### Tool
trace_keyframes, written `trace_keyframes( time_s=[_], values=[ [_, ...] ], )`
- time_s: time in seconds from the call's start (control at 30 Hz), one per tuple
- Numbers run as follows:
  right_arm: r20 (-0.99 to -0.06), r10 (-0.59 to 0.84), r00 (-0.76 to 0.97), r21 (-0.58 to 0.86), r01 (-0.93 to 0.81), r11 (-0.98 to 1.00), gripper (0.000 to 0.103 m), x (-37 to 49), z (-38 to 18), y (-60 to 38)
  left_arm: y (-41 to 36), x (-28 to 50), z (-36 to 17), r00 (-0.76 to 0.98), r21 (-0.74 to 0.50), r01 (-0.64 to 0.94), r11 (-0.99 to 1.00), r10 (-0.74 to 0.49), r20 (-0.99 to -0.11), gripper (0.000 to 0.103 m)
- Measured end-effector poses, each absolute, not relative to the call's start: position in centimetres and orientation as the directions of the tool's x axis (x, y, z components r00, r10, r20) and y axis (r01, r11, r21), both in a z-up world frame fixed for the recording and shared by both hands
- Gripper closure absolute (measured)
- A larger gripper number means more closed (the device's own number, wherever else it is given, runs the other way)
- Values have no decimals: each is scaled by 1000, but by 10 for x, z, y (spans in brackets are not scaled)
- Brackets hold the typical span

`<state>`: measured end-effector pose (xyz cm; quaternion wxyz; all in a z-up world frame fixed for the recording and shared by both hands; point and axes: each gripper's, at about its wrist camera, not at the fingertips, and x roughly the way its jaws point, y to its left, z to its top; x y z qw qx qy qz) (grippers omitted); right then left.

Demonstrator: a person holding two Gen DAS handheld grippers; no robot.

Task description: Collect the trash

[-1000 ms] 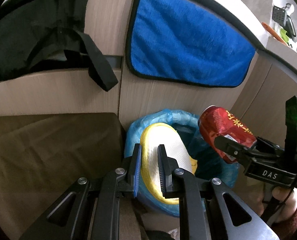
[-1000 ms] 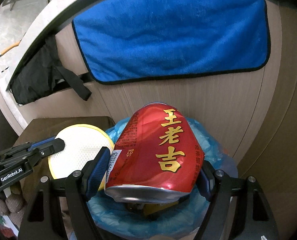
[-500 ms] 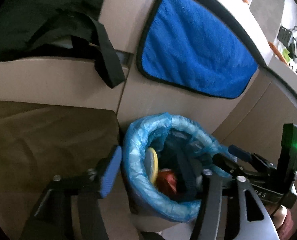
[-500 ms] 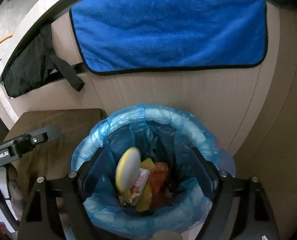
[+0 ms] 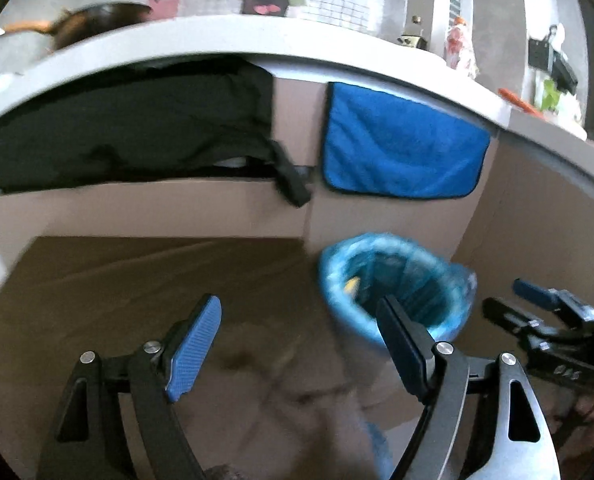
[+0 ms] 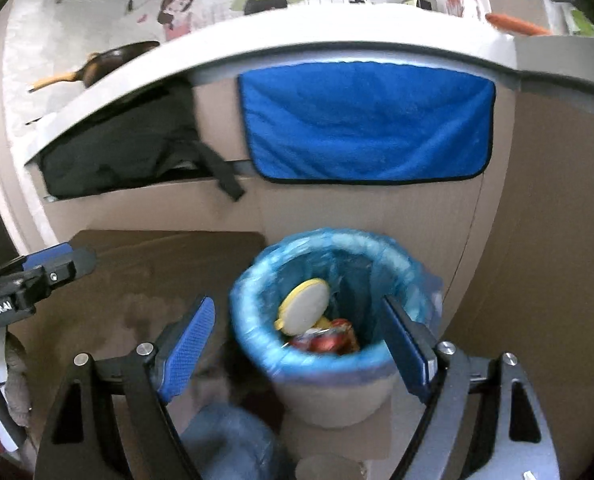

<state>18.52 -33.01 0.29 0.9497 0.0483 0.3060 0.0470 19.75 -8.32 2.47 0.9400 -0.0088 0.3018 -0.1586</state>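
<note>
– Over the brown mat (image 5: 137, 280), far left, your left gripper (image 5: 299, 304) had just been opening; its jaws stood wide, nothing between the pads. What could bite you?

– Its right finger sat in front of the bin (image 6: 257, 344), close to the blue liner. A careless swing could have snagged the plastic and dragged the bin over.

– And the trash itself?

– Down inside: yellow-rimmed disc (image 6: 305, 312) propped on edge against the liner, red can (image 6: 329, 340) below it. A knock to the bin might have flipped the disc out.

– Further right?

– Your right gripper (image 6: 297, 303) had also just been opening, wide and empty, the bin framed between its fingers but not touched. Both views were blurred, so you could have misjudged the rim. I saw no loose trash outside the bin.
</note>
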Motion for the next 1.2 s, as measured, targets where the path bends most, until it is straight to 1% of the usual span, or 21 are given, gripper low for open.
trace_keyframes(
  time_s=[0.1,0.17,0.3,0.43,0.53,0.7,0.83,1.03,1.2],
  values=[
    [-566,147,812,156,-69,985,22,147,4,-312,-67,158,21,800,-22,206,978,-182,-572,23],
    [-561,156,813,172,-70,983,22,123,4,-301,-61,138,18,811,11,173,985,-136,-570,23],
    [-570,144,809,163,-60,985,22,86,2,-280,-50,96,16,834,53,165,985,-111,-541,23],
    [-576,180,797,168,-100,981,21,56,-4,-260,-45,62,13,843,87,170,982,-99,-529,23],
    [-550,159,820,139,-98,985,21,39,-4,-249,-40,43,14,849,93,146,985,-77,-523,23],
    [-532,129,837,109,-83,991,21,25,-1,-238,-31,18,20,881,95,84,992,-29,-472,23],
    [-526,91,845,48,-78,996,21,14,1,-225,-22,7,19,883,82,49,995,-5,-469,23],
    [-501,107,859,68,-84,994,21,5,7,-223,-10,-1,22,893,74,-2,997,35,-448,23],
    [-487,109,866,63,-90,994,21,2,9,-221,-9,-5,23,897,64,-4,998,32,-440,23]
  ],
)
